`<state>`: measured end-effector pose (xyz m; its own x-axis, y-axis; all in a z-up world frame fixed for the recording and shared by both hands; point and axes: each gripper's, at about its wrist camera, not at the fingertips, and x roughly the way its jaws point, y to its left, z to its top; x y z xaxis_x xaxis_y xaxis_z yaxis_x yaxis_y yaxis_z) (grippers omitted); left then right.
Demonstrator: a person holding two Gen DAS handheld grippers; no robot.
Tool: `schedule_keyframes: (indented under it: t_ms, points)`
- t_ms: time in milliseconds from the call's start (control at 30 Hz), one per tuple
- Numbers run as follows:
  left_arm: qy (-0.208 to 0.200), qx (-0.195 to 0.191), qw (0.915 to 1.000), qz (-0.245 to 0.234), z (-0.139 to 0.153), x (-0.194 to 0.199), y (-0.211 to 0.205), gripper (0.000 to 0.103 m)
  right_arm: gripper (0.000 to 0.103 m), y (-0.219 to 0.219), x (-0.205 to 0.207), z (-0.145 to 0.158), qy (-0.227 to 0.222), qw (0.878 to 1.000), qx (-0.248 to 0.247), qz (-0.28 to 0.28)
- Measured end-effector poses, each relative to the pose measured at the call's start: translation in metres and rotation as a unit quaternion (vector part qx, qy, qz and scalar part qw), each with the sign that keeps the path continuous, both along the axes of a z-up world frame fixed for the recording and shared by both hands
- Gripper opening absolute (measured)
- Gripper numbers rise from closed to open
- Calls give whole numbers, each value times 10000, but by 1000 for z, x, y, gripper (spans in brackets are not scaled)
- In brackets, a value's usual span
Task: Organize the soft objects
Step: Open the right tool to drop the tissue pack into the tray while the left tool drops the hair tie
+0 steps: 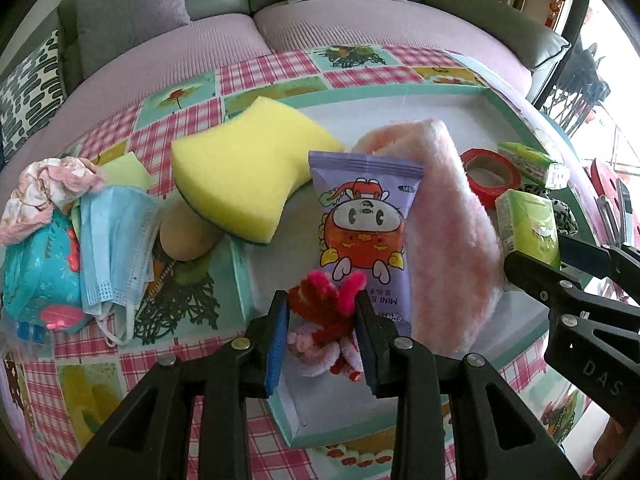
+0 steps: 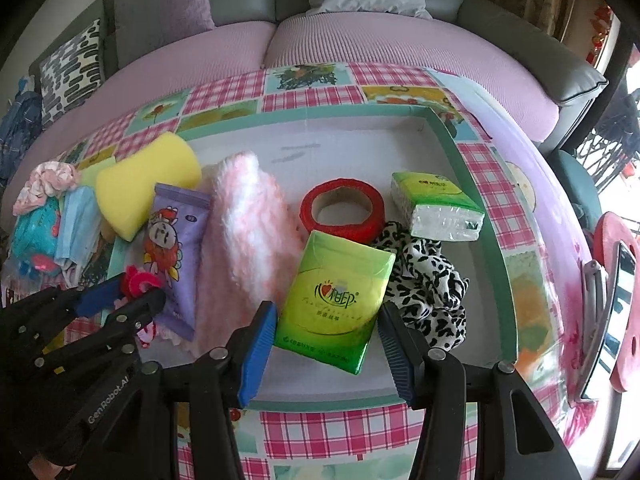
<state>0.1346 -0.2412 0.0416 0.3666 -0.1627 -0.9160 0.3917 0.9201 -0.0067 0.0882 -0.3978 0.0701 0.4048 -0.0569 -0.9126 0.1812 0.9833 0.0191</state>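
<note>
A teal-rimmed white tray (image 2: 472, 168) holds a pink fluffy cloth (image 2: 248, 220), a purple snack packet (image 1: 364, 216), a red tape roll (image 2: 342, 208), two green tissue packs (image 2: 336, 300) (image 2: 436, 204) and a leopard-print scrunchie (image 2: 428, 280). My left gripper (image 1: 322, 316) is shut on a red and pink fuzzy pipe-cleaner toy (image 1: 324, 304) over the tray's near left corner. My right gripper (image 2: 326, 328) is open around the nearer green tissue pack. A yellow sponge (image 1: 248, 168) leans on the tray's left rim.
Left of the tray lie a blue face mask (image 1: 112, 240), a teal pouch (image 1: 36, 276), a pink scrunchie (image 1: 44, 188) and a beige round object (image 1: 184, 236). A purple sofa (image 1: 320, 28) stands behind the checked tablecloth (image 1: 248, 68). Red objects (image 2: 616, 300) lie at the right edge.
</note>
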Motion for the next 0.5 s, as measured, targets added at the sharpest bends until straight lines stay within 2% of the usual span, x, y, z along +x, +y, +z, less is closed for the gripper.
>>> schedule_keyframes:
  t_ms: [200, 267, 500]
  points:
    - [-1, 16, 10000, 30, 5, 0, 5, 41, 57, -1, -3, 8, -75, 9999, -37, -57]
    - [-56, -7, 10000, 6, 10, -1, 6, 42, 60, -4, -5, 13, -155, 9998, -15, -103]
    - [-300, -137, 9995, 34, 32, -9, 12, 43, 60, -8, -8, 24, -355, 9991, -24, -214]
